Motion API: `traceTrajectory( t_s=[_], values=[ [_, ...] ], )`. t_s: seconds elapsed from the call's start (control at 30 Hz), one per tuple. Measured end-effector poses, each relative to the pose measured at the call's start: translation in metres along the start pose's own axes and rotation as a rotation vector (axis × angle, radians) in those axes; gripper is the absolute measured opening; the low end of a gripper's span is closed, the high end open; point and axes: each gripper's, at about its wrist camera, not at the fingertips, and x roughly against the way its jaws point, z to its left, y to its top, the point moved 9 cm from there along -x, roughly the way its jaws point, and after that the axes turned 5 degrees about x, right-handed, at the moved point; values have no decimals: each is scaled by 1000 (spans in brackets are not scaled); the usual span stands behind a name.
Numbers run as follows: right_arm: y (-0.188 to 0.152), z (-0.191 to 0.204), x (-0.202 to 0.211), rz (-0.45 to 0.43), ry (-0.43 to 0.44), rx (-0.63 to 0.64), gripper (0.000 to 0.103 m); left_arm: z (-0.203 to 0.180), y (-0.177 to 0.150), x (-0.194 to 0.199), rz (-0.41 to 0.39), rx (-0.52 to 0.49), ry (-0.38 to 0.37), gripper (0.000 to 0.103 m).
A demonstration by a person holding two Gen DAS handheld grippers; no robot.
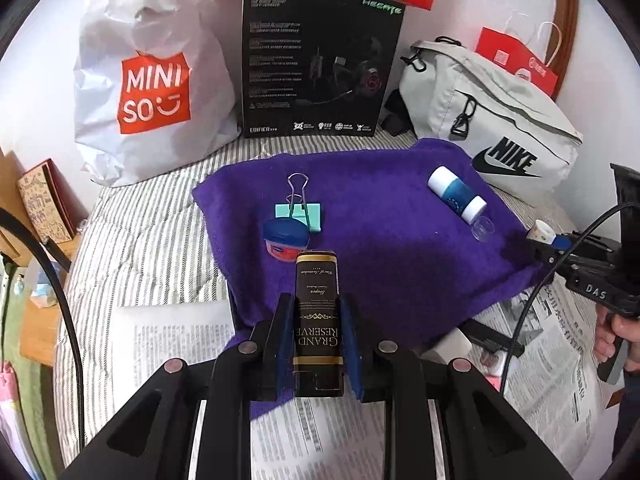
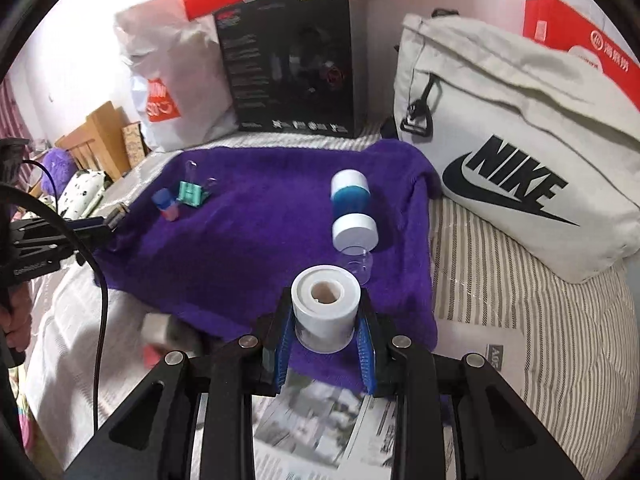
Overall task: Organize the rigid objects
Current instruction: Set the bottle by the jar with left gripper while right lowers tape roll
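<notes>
Left gripper (image 1: 316, 344): clamped on black tin (image 1: 317, 320), above purple towel (image 1: 380, 216) near edge | Right gripper (image 2: 324, 332): pinched white tape roll (image 2: 324, 304), above towel's near edge.

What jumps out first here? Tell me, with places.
The purple towel spread across the striped bed dominates, with a mint binder clip, a small blue-lidded jar and a blue-and-white bottle lying on it. Close up, the left hand-held gripper clamps a dark Grand Reserve tin, and the right hand-held gripper clamps a white tape roll. Behind stand a Miniso bag at left and a Nike bag at right.
</notes>
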Motion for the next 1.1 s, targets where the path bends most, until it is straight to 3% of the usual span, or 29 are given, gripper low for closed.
traceTrajectory(
  t_s=[0.47,1.1],
  values=[
    [-5,-10,-43,83,-20,17,29,23,3,-43,77,32,15,22],
    [-5,-7,-53,105,-27,62,29,15,1,-69,138,3,80,23]
  ],
)
